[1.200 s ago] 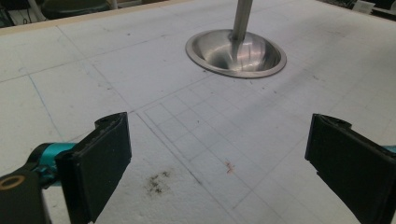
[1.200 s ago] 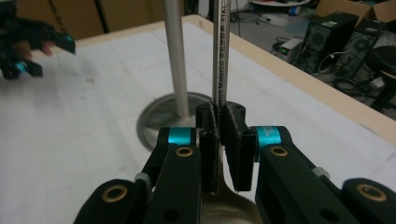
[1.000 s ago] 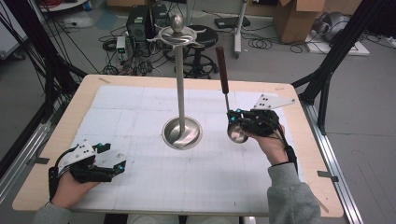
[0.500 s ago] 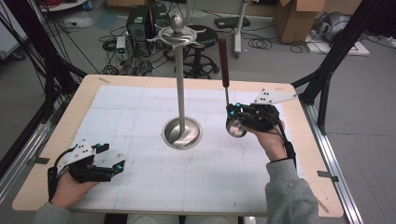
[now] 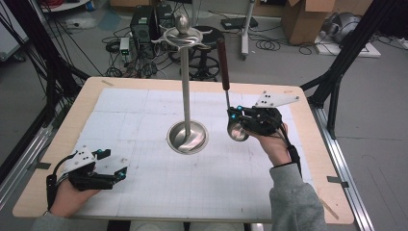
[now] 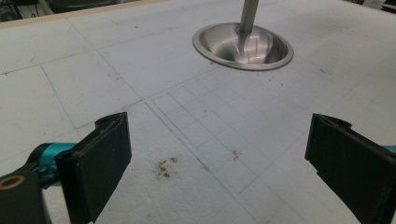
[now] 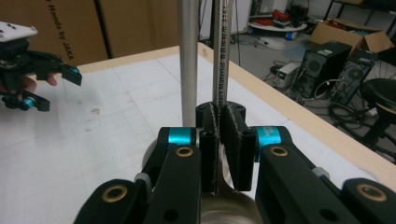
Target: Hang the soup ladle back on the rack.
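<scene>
Since the earlier frames, the right gripper has shifted only slightly, with the ladle standing a little more upright; the left gripper is unchanged. Ladle: steel, dark brown handle, held right of centre in the high view. Long axis near vertical; handle points up toward the top of the frame, round bowl at the bottom, low over the table. Right gripper: jaws drawn narrow, clamped on the ladle's steel shaft just above the bowl, as the right gripper view shows. Left gripper: lower left of the high view, resting low over the table, jaws spread wide with nothing between them; the left gripper view shows bare gridded mat between the pads. Utensil stand: steel pole on a round dish base, centre of the high view, just left of the ladle, topped by a hook ring and ball.
</scene>
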Demonstrator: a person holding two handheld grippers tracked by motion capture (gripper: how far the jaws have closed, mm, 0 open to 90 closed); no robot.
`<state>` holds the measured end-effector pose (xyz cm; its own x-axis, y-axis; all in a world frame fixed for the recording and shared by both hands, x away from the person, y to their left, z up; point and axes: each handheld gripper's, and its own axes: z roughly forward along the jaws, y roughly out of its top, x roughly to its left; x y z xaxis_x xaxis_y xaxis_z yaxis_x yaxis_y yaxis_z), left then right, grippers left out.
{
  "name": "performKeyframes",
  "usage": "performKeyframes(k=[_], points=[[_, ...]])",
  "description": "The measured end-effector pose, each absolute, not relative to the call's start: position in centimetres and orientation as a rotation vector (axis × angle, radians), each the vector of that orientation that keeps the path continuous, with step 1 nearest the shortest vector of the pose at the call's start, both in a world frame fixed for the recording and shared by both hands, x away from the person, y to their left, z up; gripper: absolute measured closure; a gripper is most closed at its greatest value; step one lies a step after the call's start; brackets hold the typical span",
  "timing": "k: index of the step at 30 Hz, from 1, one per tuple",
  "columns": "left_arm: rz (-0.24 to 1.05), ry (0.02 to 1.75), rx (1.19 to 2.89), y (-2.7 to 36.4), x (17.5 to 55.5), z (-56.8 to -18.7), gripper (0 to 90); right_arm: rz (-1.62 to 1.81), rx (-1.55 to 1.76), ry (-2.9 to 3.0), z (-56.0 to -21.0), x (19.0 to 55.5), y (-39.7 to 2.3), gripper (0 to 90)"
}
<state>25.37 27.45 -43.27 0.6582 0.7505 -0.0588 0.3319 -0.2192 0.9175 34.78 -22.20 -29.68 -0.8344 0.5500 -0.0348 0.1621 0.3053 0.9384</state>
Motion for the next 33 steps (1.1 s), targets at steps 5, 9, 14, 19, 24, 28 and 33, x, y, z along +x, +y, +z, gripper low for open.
performKeyframes(k=[5,9,14,19,24,28,33], points=[[0.489,0.862,1.818,27.3,25.5,-43.3,7.6,1.548,0.619,2.203,-29.2,34.4,-21.9,84.7],[0.486,0.863,1.818,27.3,25.4,-43.3,7.6,1.545,0.613,2.208,-29.1,34.2,-21.6,84.7],[0.486,0.867,1.814,27.4,25.4,-43.3,7.6,1.543,0.602,2.21,-29.1,34.1,-21.0,84.7],[0.485,0.864,1.821,27.4,25.4,-43.3,7.6,1.528,0.604,2.216,-29.1,34.1,-20.9,84.7],[0.491,0.865,1.824,27.4,25.2,-43.3,7.6,1.541,0.603,2.207,-29.1,34.1,-20.9,84.7],[0.496,0.873,1.821,27.6,25.0,-43.3,7.6,1.536,0.599,2.219,-29.2,34.3,-20.6,84.7],[0.504,0.883,1.818,27.9,24.7,-43.3,7.6,1.541,0.6,2.22,-29.4,34.7,-20.2,84.7]])
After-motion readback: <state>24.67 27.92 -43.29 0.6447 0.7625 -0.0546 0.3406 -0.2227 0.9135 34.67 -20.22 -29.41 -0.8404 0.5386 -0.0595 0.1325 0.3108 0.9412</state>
